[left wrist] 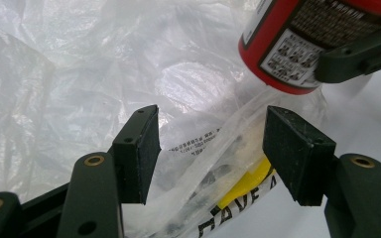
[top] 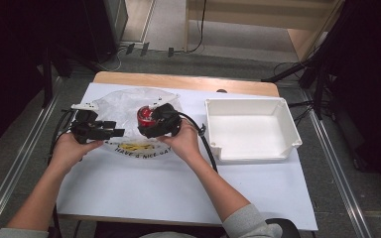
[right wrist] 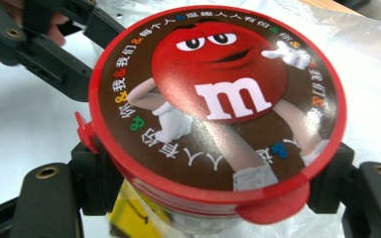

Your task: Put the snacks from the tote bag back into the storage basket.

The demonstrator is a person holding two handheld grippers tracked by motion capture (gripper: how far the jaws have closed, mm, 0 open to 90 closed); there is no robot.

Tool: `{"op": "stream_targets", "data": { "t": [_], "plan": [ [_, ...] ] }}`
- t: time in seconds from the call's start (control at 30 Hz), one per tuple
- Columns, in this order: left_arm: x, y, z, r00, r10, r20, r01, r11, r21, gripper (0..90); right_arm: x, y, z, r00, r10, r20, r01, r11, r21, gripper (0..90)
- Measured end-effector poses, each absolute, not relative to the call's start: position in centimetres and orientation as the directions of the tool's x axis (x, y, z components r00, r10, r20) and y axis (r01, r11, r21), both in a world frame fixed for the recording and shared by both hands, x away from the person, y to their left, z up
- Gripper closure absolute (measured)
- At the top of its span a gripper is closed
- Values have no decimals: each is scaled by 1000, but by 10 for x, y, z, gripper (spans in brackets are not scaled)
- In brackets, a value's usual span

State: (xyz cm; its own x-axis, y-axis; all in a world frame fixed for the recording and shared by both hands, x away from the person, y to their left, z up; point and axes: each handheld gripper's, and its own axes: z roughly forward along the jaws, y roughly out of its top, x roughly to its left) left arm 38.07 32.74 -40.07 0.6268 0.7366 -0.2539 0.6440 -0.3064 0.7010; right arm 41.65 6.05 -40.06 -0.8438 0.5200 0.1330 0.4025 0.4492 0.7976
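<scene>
A red round M&M's can with a red-rimmed printed lid is tilted above a crumpled clear plastic bag. My right gripper is shut on the can's sides just below the lid. In the high view the can hangs over the bag's middle with the right gripper behind it. My left gripper is open, its jaws spread on either side of a fold at the bag's printed edge. The can hangs above and to the right of those jaws. The left gripper sits at the bag's left edge.
A white rectangular bin stands to the right of the bag on the white-covered table. The bag carries yellow and black print along its near edge. A black cable trails from the right gripper beside the bin.
</scene>
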Motion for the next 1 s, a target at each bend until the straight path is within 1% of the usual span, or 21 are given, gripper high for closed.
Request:
{"op": "stream_targets", "data": {
  "t": [0.23, 0.53, 0.6, 0.73, 0.83, 1.0],
  "plan": [
    [376, 324, -399, 622, 732, -277, 651, -287, 702, 402, 408, 51, -395, -861, 491, 133, 390, 470, 792, 266],
    [368, 317, -399, 631, 732, -259, 645, -309, 699, 402, 399, 35, -391, -872, 471, 131, 375, 472, 798, 266],
    [367, 315, -399, 633, 735, -242, 646, -330, 689, 402, 398, 30, -391, -875, 465, 136, 376, 474, 796, 266],
    [366, 312, -400, 623, 733, -273, 665, -313, 678, 402, 394, 19, -389, -873, 468, 141, 378, 465, 801, 266],
    [363, 310, -402, 629, 728, -273, 659, -313, 684, 402, 392, 12, -388, -873, 465, 150, 380, 453, 807, 266],
    [358, 306, -403, 638, 726, -258, 653, -332, 680, 403, 389, 4, -392, -871, 473, 128, 370, 463, 805, 266]
  ]
}}
